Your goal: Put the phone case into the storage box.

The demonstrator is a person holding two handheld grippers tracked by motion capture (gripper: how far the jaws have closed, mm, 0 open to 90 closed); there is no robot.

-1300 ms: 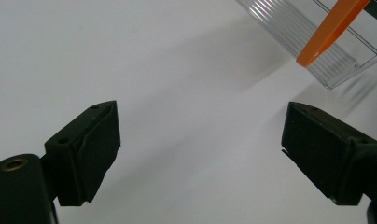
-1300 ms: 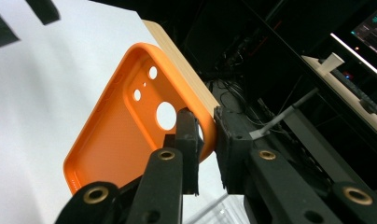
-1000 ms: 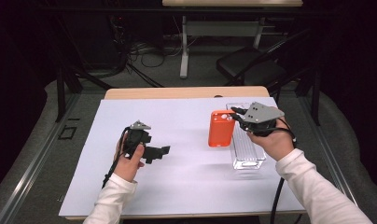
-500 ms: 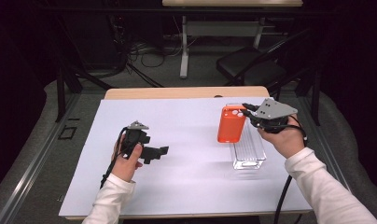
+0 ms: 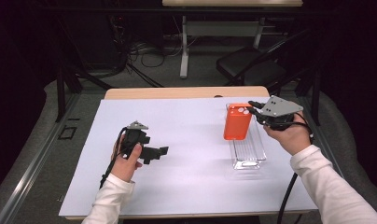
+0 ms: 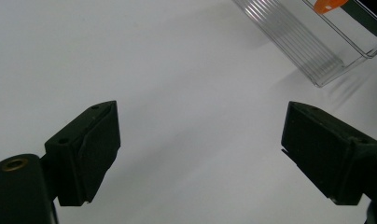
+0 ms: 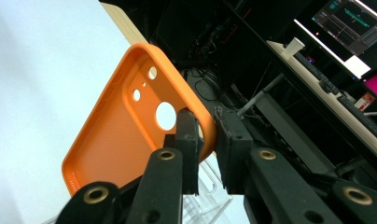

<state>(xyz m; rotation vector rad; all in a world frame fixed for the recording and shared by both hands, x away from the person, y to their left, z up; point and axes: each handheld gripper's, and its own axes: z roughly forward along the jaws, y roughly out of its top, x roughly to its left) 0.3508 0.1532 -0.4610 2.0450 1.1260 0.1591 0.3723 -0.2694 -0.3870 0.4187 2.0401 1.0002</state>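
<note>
An orange phone case (image 5: 237, 121), soft-looking with a round camera cutout and smaller holes near one end, hangs upright over the far end of a clear ribbed plastic tray (image 5: 248, 151), pinched at its top edge by the jaws of the right gripper (image 5: 253, 108). No writing is legible on it. The left gripper (image 5: 159, 152) rests low over the white-covered bench (image 5: 186, 177), jaws spread wide apart. Behind, a dark room holds a chair (image 5: 252, 70) and floor cables (image 5: 144, 51).

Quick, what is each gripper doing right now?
Left gripper: open, holding nothing.
Right gripper: closed on the orange phone case.
</note>
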